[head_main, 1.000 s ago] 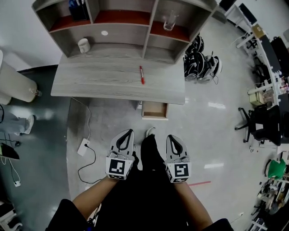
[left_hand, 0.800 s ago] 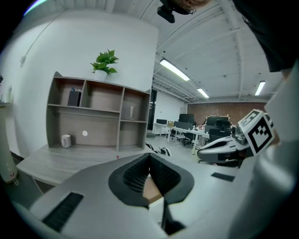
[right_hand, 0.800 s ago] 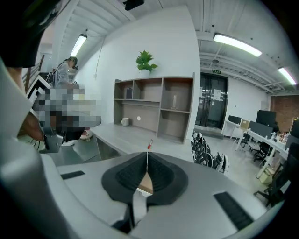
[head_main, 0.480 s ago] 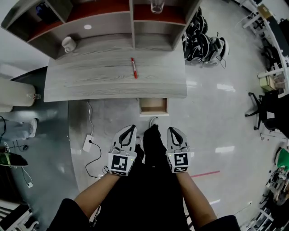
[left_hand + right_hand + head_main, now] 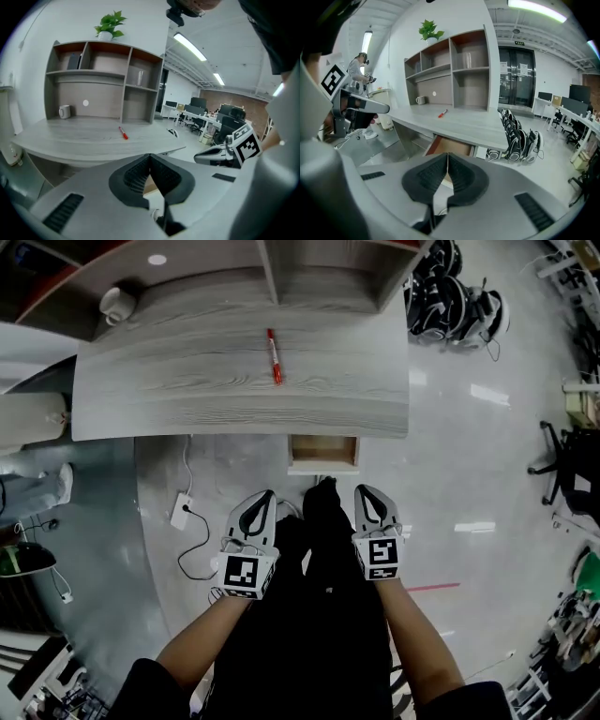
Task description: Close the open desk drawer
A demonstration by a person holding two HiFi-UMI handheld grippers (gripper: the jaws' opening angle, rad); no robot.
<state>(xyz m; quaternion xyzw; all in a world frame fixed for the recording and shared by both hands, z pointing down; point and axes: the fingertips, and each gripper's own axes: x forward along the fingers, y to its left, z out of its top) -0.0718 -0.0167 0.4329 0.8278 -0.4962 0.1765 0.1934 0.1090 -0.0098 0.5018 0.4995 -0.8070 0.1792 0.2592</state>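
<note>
The open drawer (image 5: 323,454) juts from under the grey wooden desk (image 5: 187,399), its wood-lined inside empty; the right gripper view shows the drawer (image 5: 451,146) just beyond the jaws. My left gripper (image 5: 263,500) hangs shut with nothing in it, below and left of the drawer front. My right gripper (image 5: 367,494) is shut and empty too, just right of the drawer and short of it. In each gripper view the black pads meet, for the left gripper (image 5: 150,163) and the right gripper (image 5: 447,161).
A red marker (image 5: 274,356) lies on the desk, a white mug (image 5: 116,304) by the shelf unit (image 5: 450,72). A power strip and cable (image 5: 181,512) lie on the floor left. Black-and-white gear (image 5: 459,304) sits right of the desk. A person (image 5: 360,68) stands far left.
Both grippers have sunk and come nearer the desk. The head view has tipped down, so the desk and drawer look larger and closer. Both stay shut.
</note>
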